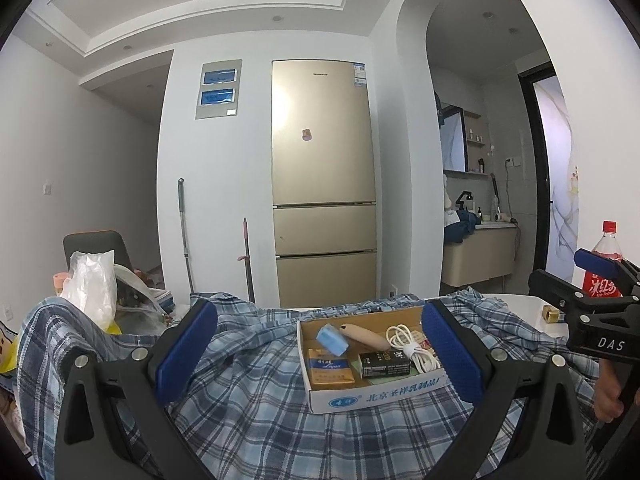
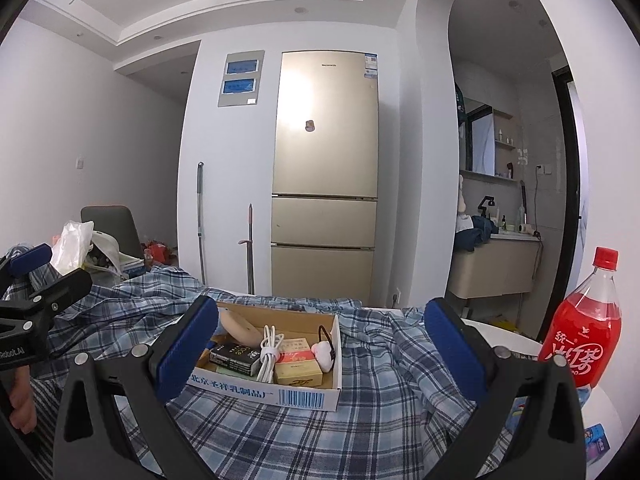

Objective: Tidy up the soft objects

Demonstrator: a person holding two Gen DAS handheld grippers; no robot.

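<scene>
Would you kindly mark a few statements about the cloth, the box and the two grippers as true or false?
1. The cardboard box sits on the plaid cloth. True.
2. The left gripper is shut on the cloth. False: its jaws stand open with nothing between them.
3. A white cable lies inside the box. True.
4. The red bottle lies on its side. False: it stands upright.
5. The right gripper is shut. False: it is open, holding nothing.

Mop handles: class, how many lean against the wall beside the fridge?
2. A tall grey handle stands further left of the fridge; a shorter dark one stands nearer it. The plaid cloth hides their bases.
</scene>
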